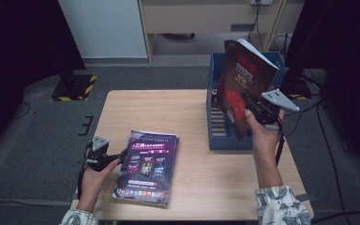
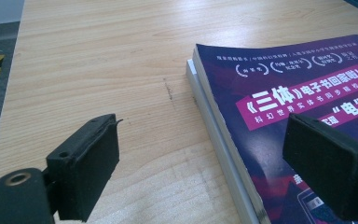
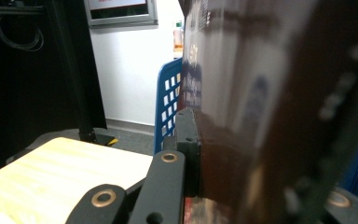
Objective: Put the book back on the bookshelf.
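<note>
Broadly: wooden table [image 1: 194, 110] across the middle of the high view, dark floor all round. Blue slotted crate [image 1: 215, 119] stood at the far right of the tabletop, its lattice wall also seen in the right gripper view [image 3: 168, 100]. Dark red book [image 1: 243, 86] held upright and tilted over the crate, lower edge inside it, white page edges turned to the far side; close up and blurred in the right gripper view [image 3: 270, 116]. Purple book [image 1: 146, 166] lay flat at the near left of the table, cover up, well apart from the crate; seen in the left gripper view [image 2: 317, 121] resting on top of a second, pale-edged book [image 2: 216, 135] that stuck out slightly along its left side.

Right gripper [image 1: 258, 110], carried in the right hand [image 1: 262, 133], clamped on the dark red book near its lower right edge; one black pad [image 3: 189, 149] pressed flat against the cover. Left gripper [image 1: 117, 157], carried in the left hand [image 1: 93, 176], sat low at the left edge of the purple book with jaws spread wide, gripping nothing: one pad [image 2: 86, 165] over bare wood, the other [image 2: 331, 168] over the purple cover, the stack's left edge between them.
</note>
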{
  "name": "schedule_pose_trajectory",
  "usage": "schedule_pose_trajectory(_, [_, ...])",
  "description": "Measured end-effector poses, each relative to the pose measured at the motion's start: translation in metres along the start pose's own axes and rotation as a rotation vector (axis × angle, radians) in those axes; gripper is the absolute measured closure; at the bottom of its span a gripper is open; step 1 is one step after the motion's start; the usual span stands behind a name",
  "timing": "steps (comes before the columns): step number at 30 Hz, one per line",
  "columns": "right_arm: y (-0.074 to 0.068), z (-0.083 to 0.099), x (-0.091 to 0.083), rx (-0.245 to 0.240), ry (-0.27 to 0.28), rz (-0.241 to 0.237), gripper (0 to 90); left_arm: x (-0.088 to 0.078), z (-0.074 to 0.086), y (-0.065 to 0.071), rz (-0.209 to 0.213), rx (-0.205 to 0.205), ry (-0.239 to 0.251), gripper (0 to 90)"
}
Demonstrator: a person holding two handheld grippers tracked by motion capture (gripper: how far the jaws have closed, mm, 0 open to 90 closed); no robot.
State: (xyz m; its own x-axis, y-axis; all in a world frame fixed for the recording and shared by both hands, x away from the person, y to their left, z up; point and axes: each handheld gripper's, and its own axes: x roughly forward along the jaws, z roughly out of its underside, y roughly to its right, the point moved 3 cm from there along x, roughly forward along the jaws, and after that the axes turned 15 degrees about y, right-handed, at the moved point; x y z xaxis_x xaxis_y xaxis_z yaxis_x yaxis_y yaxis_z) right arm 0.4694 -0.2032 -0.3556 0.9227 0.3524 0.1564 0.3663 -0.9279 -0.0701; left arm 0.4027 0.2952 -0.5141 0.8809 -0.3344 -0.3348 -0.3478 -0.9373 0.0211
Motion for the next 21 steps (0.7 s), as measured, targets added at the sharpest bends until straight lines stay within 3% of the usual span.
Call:
schedule_pose_trajectory(7, [-0.003, 0.009, 0.019, -0.042, -0.004, 0.033, 86.9, 0.004, 0.002, 0.001, -0.001, 0.041, -0.019, 10.6])
schedule_pose_trajectory(11, [-0.006, 0.017, 0.031, -0.042, 0.002, 0.042, 86.9, 0.007, 0.001, 0.002, 0.001, 0.061, -0.010, 10.7])
schedule_pose_trajectory(15, [-0.005, 0.026, 0.042, -0.053, -0.007, 0.069, 86.9, 0.006, 0.000, 0.003, 0.003, 0.058, -0.003, 10.8])
schedule_pose_trajectory(21, [-0.001, 0.033, 0.055, -0.031, -0.006, 0.092, 86.9, 0.006, 0.001, 0.002, -0.002, 0.052, -0.003, 10.8])
